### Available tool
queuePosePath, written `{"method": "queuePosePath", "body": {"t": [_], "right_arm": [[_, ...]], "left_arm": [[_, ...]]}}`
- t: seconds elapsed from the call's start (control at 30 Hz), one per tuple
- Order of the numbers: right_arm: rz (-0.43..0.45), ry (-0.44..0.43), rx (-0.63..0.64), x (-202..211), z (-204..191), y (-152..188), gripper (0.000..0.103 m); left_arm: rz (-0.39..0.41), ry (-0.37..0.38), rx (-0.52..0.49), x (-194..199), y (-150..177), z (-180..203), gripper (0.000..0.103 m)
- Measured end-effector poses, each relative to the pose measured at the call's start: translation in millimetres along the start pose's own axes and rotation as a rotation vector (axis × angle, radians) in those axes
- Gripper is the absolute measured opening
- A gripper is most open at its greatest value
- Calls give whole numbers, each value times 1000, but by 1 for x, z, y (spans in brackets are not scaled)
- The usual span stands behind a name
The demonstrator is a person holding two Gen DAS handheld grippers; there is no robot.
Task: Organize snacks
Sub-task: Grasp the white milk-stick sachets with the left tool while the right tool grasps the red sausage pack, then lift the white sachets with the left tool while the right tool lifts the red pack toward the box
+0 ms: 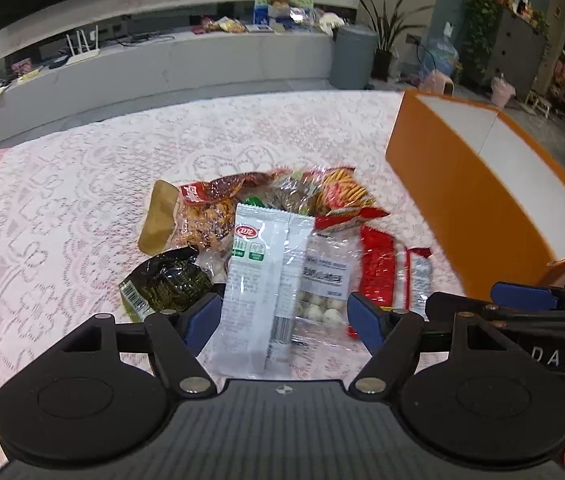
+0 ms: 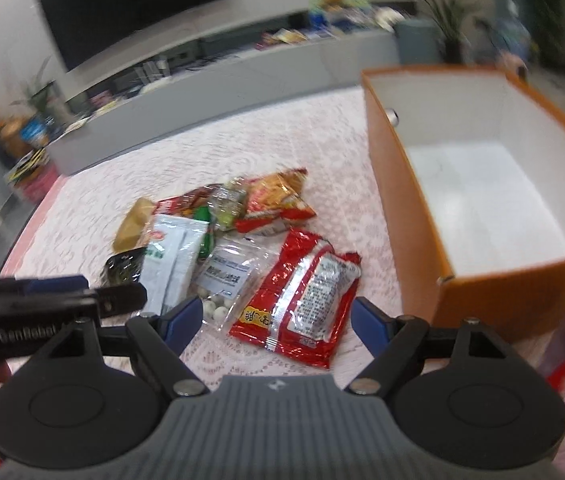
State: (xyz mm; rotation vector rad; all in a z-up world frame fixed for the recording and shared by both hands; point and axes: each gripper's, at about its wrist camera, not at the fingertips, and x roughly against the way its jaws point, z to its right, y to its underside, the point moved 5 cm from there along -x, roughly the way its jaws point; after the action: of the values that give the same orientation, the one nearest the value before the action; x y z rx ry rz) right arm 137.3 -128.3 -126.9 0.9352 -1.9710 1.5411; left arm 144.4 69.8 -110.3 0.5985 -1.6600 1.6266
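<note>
Two grippers point down at a slant over the snack pile, side by side, and I see each one edging into the other's view. My left gripper [image 1: 282,316] has its jaws spread apart, with the white packet [image 1: 260,276] lying on the table between the blue pads; I cannot tell that either pad touches it. My right gripper [image 2: 276,316] also stands open, jaws either side of the red packet [image 2: 302,296], which lies flat and untouched, its silver label patch facing up.

Between those two packets lies a clear bag of small white balls [image 2: 224,280]. Behind them the pile holds a dark green packet [image 1: 166,280], a tan packet [image 1: 158,218] and several red and orange crinkly packets [image 1: 334,196], heaped and overlapping. All rest on the pink lace tablecloth [image 1: 82,208]. To the right of the pile stands the orange box [image 2: 406,200], open at the top, its white inside bare.
</note>
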Motion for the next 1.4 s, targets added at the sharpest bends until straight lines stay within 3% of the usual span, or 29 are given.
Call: {"method": "queuePosePath", "body": {"t": [0.4,0.63,0.9,0.93,1.07,1.1,1.23,1.4], "right_arm": [[-99,93,-169,-62,15,9,86],[-82,119,-194,-78,14,12,93],[-33,151,-186,-83,11,15,97],[-32,146,-185,-83,11,15,94],[-16,118,-184,-77,10,17,72],[-13,116,-181,-75,9,17,62],[-1,90,-188,-68,9,19,46],[18,68,-178,-57,6,21,43]], "left_arm": [[-68,-2,8,-59,17,-22,85],[-22,-21,-64,-61,21,-12,87],[18,-15,-103,-63,18,-6,70],[20,-12,-107,-62,18,-5,63],[25,-25,-121,-62,18,-3,59],[26,-25,-106,-61,18,-5,59],[23,-6,-12,-57,16,-17,58],[39,24,39,-48,16,-22,57]]}}
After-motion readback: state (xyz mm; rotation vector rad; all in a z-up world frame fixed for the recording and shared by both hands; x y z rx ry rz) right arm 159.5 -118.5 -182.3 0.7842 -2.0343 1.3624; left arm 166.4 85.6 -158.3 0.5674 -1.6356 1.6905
